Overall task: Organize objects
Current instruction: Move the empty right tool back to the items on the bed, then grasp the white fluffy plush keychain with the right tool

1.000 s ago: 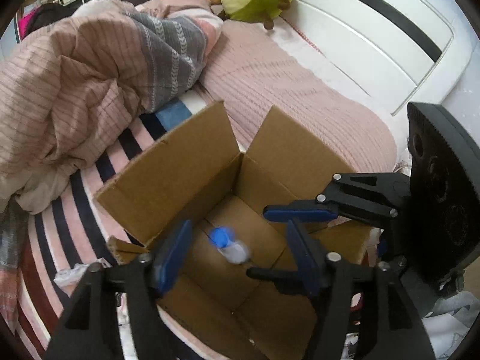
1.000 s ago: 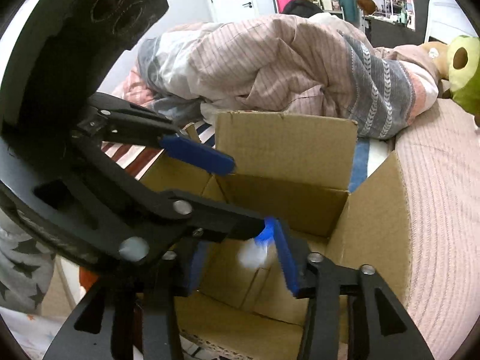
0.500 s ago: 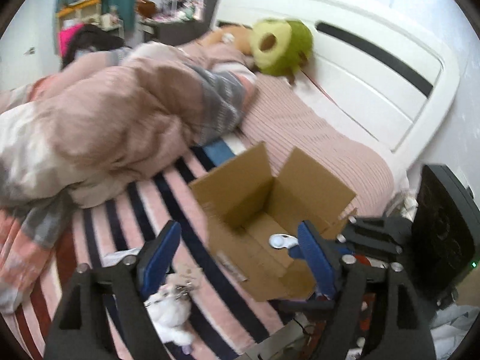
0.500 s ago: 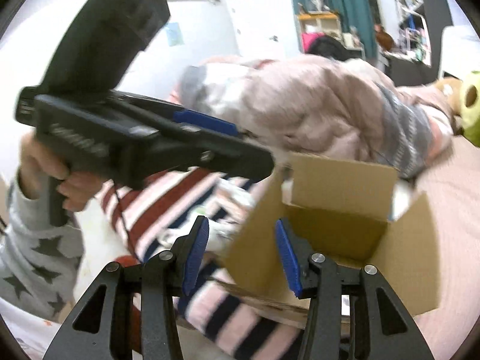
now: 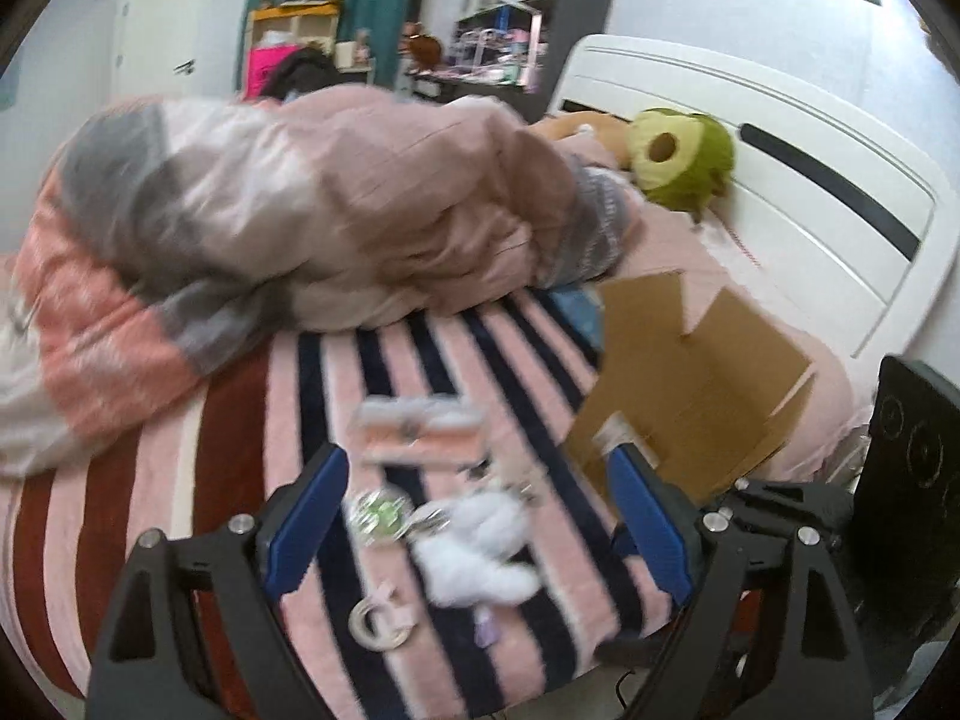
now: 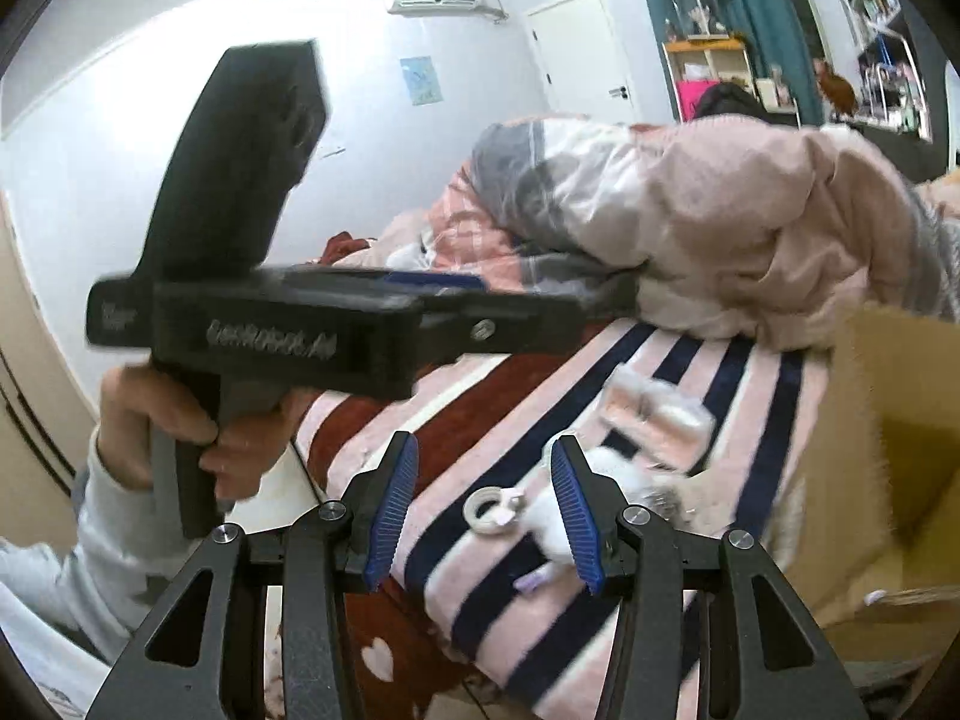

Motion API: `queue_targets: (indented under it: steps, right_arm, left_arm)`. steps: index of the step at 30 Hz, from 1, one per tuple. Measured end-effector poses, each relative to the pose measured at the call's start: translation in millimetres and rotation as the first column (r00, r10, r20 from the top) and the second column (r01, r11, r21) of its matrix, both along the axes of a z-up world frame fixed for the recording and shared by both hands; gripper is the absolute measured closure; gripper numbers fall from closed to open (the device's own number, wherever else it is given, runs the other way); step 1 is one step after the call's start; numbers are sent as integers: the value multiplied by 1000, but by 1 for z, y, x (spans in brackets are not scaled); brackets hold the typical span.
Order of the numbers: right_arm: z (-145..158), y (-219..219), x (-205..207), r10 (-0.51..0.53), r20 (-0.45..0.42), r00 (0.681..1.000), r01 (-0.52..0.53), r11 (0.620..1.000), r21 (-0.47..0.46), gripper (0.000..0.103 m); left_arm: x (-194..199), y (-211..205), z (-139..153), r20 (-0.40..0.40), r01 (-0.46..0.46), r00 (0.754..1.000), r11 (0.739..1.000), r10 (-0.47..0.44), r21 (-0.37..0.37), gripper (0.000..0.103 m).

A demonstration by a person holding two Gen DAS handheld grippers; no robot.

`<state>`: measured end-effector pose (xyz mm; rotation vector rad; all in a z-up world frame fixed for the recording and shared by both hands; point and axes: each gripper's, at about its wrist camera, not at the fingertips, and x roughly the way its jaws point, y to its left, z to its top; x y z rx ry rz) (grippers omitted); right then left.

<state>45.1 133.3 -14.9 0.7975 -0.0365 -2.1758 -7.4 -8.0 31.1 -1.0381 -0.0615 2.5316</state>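
Note:
An open cardboard box (image 5: 690,384) stands on the striped bed at the right; its wall shows in the right wrist view (image 6: 888,456). Small items lie on the stripes: a pink and white packet (image 5: 414,426), a round green trinket (image 5: 379,515), a white fluffy keychain (image 5: 480,546) and a white tape ring (image 5: 375,624). My left gripper (image 5: 474,534) is open and empty above them. My right gripper (image 6: 480,510) is open and empty over the tape ring (image 6: 489,510), with the fluffy keychain (image 6: 555,516) behind its right finger. The left gripper's body (image 6: 270,324) crosses the right wrist view.
A rumpled pink and grey duvet (image 5: 300,228) covers the back of the bed. A green avocado plush (image 5: 681,159) lies by the white headboard (image 5: 810,180). The bed's near edge (image 5: 540,690) is just below the grippers. Shelves (image 5: 498,18) stand behind.
Both grippers have pulled back out of the box and swung left, over the small items on the striped cover. The blue-capped bottle stays behind in the box, out of sight now.

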Motion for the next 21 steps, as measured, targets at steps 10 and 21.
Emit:
queue_targets:
  steps: [10, 21]
  right_arm:
    - [-70, -13, -16, -141, 132, 981, 134, 989, 62, 60]
    - [-101, -24, -29, -267, 110, 957, 246, 953, 176, 34]
  left_arm:
    - [6, -53, -68, 88, -113, 990, 993, 109, 32, 16]
    - [7, -68, -100, 145, -108, 984, 993, 102, 38, 17]
